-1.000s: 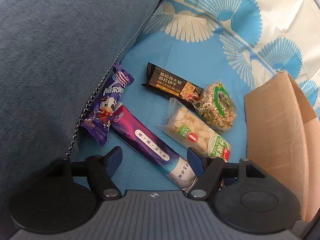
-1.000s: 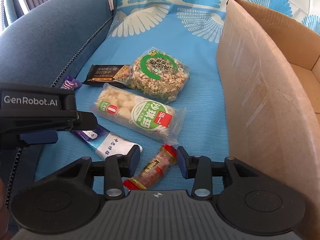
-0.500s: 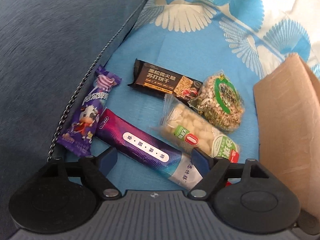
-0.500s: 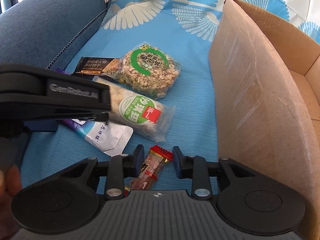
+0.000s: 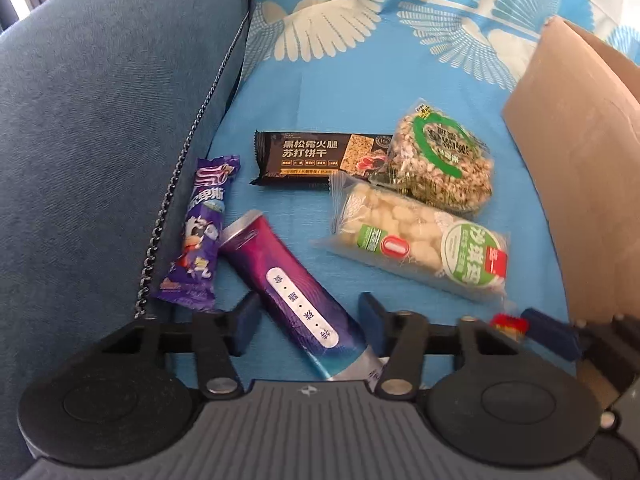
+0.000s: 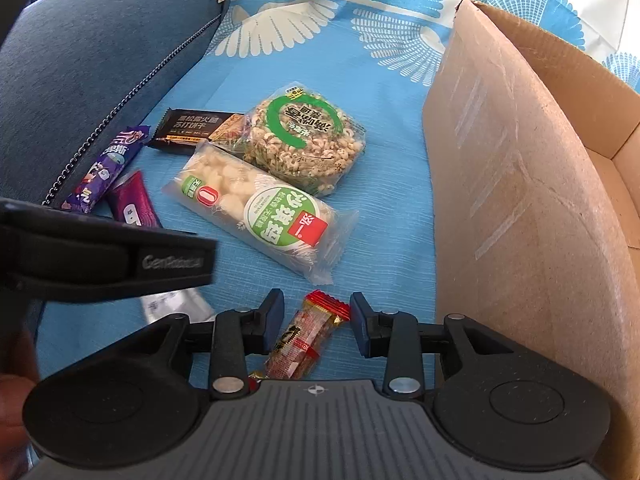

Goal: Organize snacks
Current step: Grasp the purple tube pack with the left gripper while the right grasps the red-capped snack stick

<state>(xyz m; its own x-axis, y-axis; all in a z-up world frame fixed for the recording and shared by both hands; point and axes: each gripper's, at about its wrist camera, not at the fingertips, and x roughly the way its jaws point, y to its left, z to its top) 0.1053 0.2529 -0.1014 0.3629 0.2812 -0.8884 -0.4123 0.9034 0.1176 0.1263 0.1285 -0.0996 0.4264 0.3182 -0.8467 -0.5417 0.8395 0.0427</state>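
six wrapped snacks are lying on a blue cloth [image 5: 328,92] with white fan patterns, between a dark blue cushion [image 5: 100,120] on the left and an open cardboard box [image 6: 532,184] on the right. the left gripper [image 5: 306,320] is hovering low with its jaws released, straddling the lower end of a long purple packet [image 5: 288,280] that is lying diagonally between them, with neither jaw clearly touching it. just left of that packet, a smaller purple wrapper with a cartoon cow [image 5: 202,236] is lying along the cushion's edge. further back, a black cracker bar [image 5: 316,156] is lying flat, its right end tucked under a round puffed grain cake in clear wrap with a green ring [image 5: 444,160]. in front of the cake and partly over its near edge, a clear pack of pale puffed pieces with a green and red label [image 5: 416,240] is lying at a slant. the right gripper [image 6: 316,326] is also sitting low with its jaws released, one on each side of a small red sausage stick [image 6: 306,340] that is resting on the cloth between them, with a visible gap on each side. this stick is lying near the box's front wall. in the right wrist view, the left gripper's black body is crossing the lower left, hiding part of the long purple packet.
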